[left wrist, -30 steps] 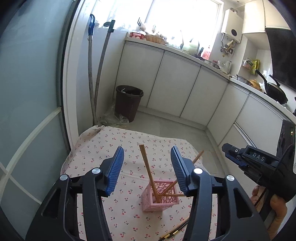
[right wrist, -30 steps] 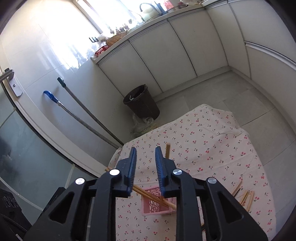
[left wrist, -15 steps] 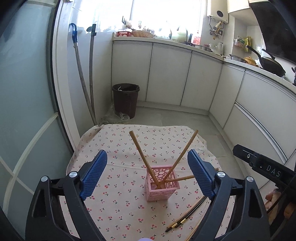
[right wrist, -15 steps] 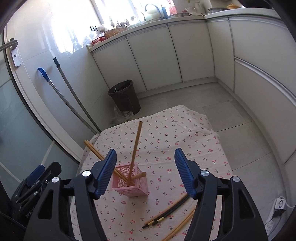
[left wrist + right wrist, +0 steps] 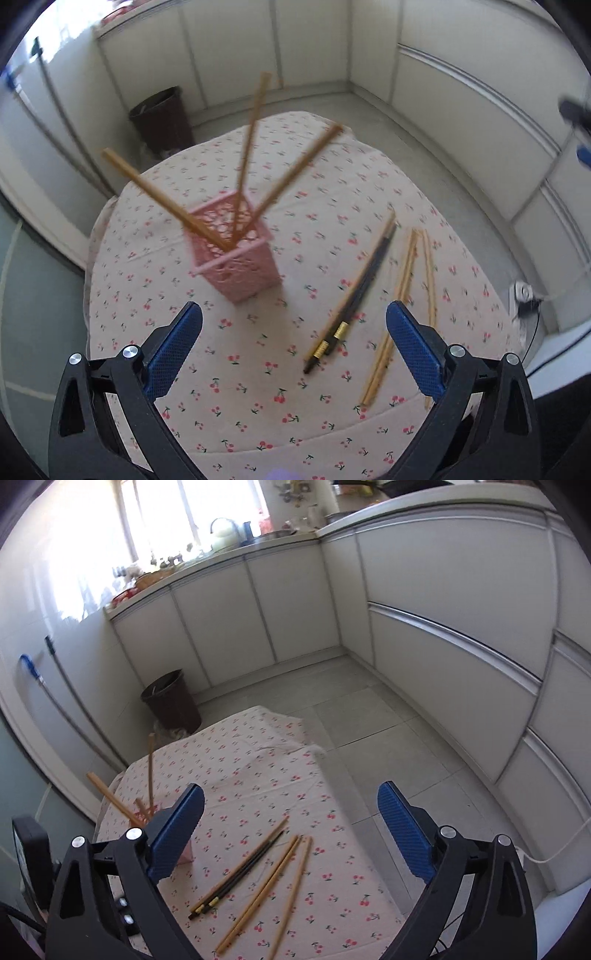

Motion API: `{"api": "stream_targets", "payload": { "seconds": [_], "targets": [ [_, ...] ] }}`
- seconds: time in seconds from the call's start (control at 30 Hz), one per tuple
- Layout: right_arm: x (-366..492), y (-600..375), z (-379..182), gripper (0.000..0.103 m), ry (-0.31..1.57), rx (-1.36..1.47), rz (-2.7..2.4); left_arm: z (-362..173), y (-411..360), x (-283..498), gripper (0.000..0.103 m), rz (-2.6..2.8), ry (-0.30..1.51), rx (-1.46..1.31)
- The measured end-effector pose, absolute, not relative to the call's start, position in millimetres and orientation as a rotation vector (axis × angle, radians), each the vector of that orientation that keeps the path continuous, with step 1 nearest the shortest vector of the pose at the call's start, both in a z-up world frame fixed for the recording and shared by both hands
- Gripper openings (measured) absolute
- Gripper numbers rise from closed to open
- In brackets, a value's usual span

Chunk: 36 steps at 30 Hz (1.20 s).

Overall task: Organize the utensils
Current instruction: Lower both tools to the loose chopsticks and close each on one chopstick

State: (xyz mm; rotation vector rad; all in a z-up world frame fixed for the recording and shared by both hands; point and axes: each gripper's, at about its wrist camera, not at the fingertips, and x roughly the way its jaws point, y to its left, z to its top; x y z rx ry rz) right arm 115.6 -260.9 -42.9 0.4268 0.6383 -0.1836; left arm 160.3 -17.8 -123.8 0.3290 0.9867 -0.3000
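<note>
Both my tongs, left [image 5: 293,350] and right [image 5: 291,834], were opening, empty; next I needed the loose chopsticks [image 5: 351,291] (pink holder [image 5: 236,254] waiting).

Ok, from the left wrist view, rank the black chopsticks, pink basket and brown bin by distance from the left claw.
1. Black chopsticks, on the cloth, right of centre.
2. Pink basket, further back, left.
3. Brown bin, on the floor beyond the table.

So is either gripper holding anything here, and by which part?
Nothing is held. The left gripper and right gripper are both opening with nothing between their jaws.
</note>
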Motion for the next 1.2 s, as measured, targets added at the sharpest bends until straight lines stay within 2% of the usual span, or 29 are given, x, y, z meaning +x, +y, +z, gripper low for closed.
{"api": "stream_targets", "payload": {
  "seconds": [0.23,0.4,0.6,0.67,0.73,0.83,0.97,1.07,1.13,1.2],
  "targets": [
    [118.6,-330.8,-76.7,0.094,0.729,0.846,-0.114,-166.8,-114.5,151.3,0.096,-0.5,1.013,0.522],
    [123.8,-342.8,-98.1,0.094,0.8,0.95,-0.097,-196.9,-160.4,213.7,0.096,-0.49,1.124,0.536],
    [140.3,-342.8,-121.3,0.094,0.919,0.996,-0.053,-217.7,-172.5,295.3,0.094,-0.374,1.213,0.423],
    [146.4,-342.0,-131.3,0.094,0.959,1.022,-0.044,-223.8,-169.7,312.2,0.085,-0.365,1.266,0.365],
    [150.5,-341.8,-141.2,0.094,0.985,1.069,-0.034,-233.1,-167.3,322.9,0.064,-0.377,1.335,0.31],
    [156.1,-339.6,-151.4,0.094,1.023,1.089,-0.043,-242.0,-167.9,325.3,0.055,-0.373,1.368,0.333],
    [162.4,-335.6,-164.5,0.094,1.065,1.123,-0.04,-247.1,-164.8,324.8,0.049,-0.398,1.364,0.348],
    [166.3,-334.3,-168.8,0.094,1.084,1.108,-0.054,-246.0,-163.0,328.5,0.037,-0.405,1.353,0.356],
    [168.5,-332.6,-172.2,0.094,1.095,1.085,-0.082,-244.6,-164.9,328.4,0.019,-0.415,1.346,0.372],
    [171.3,-331.5,-178.3,0.094,1.111,1.074,-0.099,-243.1,-166.0,325.9,0.009,-0.414,1.322,0.405]
  ]
}}
